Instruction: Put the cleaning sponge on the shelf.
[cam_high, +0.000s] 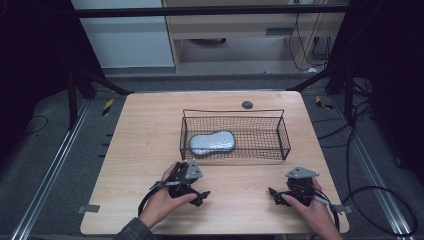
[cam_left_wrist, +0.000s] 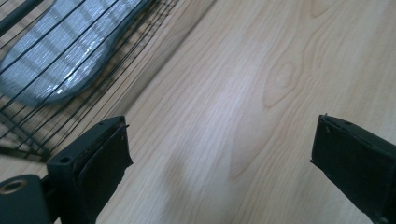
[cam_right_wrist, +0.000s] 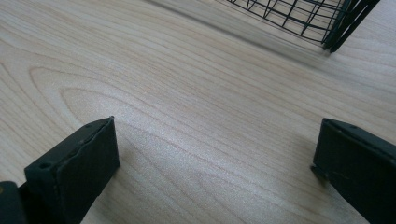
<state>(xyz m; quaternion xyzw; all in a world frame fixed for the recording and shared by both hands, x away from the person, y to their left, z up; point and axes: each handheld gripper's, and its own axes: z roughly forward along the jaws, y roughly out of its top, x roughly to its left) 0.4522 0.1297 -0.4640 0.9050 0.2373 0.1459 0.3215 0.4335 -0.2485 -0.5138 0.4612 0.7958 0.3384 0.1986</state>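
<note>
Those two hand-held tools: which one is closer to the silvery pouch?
The left tool: it sits just before the basket end holding the pouch; the right tool is farther off.

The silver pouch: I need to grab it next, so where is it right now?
In the high view, the silver pouch lies inside the wire basket, at its left end, just beyond the left gripper.
</note>
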